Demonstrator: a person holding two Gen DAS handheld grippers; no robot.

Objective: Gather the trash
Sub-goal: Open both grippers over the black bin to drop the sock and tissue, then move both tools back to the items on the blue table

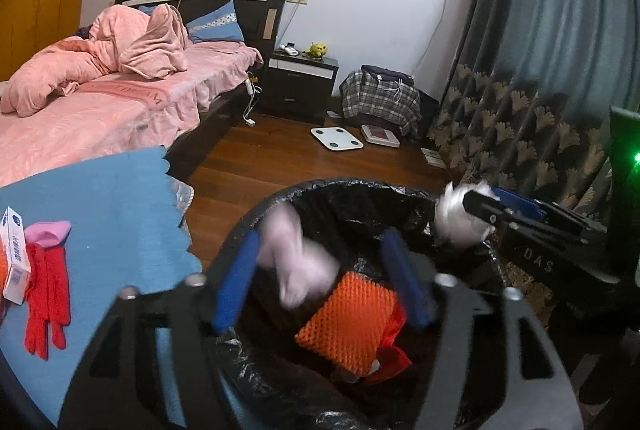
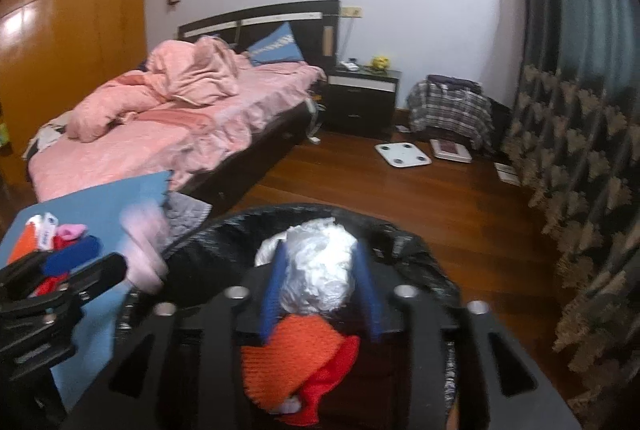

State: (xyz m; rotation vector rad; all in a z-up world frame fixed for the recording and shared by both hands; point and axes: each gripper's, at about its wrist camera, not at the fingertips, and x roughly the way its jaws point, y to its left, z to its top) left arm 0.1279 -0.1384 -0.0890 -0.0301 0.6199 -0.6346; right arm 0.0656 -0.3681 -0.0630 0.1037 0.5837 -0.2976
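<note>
A bin lined with a black bag [image 1: 352, 198] stands below both grippers; it also shows in the right wrist view [image 2: 400, 234]. Inside lie an orange net pad [image 1: 344, 326] and a red cloth [image 2: 332, 370]. My left gripper [image 1: 320, 278] is open over the bin, and a blurred pale pink cloth [image 1: 296, 262] is falling between its fingers. My right gripper [image 2: 320, 290] is shut on a crumpled white plastic bag [image 2: 320, 270] above the bin's rim; it also shows in the left wrist view [image 1: 460, 218].
A blue-covered table [image 1: 112, 206] at the left holds red gloves [image 1: 46, 294], a white box [image 1: 14, 262] and a pink item [image 1: 48, 232]. A pink bed [image 1: 100, 102], nightstand [image 1: 300, 82], scale [image 1: 337, 138] on the wood floor and curtain [image 1: 540, 90] lie beyond.
</note>
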